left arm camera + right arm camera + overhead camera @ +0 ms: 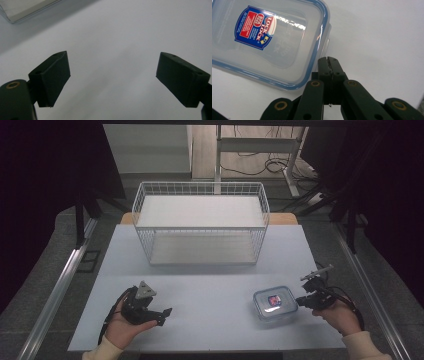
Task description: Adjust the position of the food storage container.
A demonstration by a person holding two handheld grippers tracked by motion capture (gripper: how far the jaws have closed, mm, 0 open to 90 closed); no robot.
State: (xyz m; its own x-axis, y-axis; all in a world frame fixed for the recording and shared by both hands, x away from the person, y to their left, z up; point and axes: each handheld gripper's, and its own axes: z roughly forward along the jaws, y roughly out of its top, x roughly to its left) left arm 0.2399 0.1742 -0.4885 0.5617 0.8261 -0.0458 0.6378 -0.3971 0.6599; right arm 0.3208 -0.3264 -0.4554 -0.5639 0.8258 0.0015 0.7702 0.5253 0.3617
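Note:
A clear plastic food box with a blue-rimmed lid and a red and blue label lies flat on the table at the right front. My right gripper is just to its right, pointing left at it. In the right gripper view the jaws are shut with nothing between them, their tips right beside the lid's rim; I cannot tell whether they touch it. My left gripper rests in a hand at the left front, pointing right. Its jaws stand wide open over bare table.
A white wire basket stands at the back middle of the pale table. The corner of a clear plastic thing shows at the top left of the left gripper view. Dark curtains flank the table on both sides.

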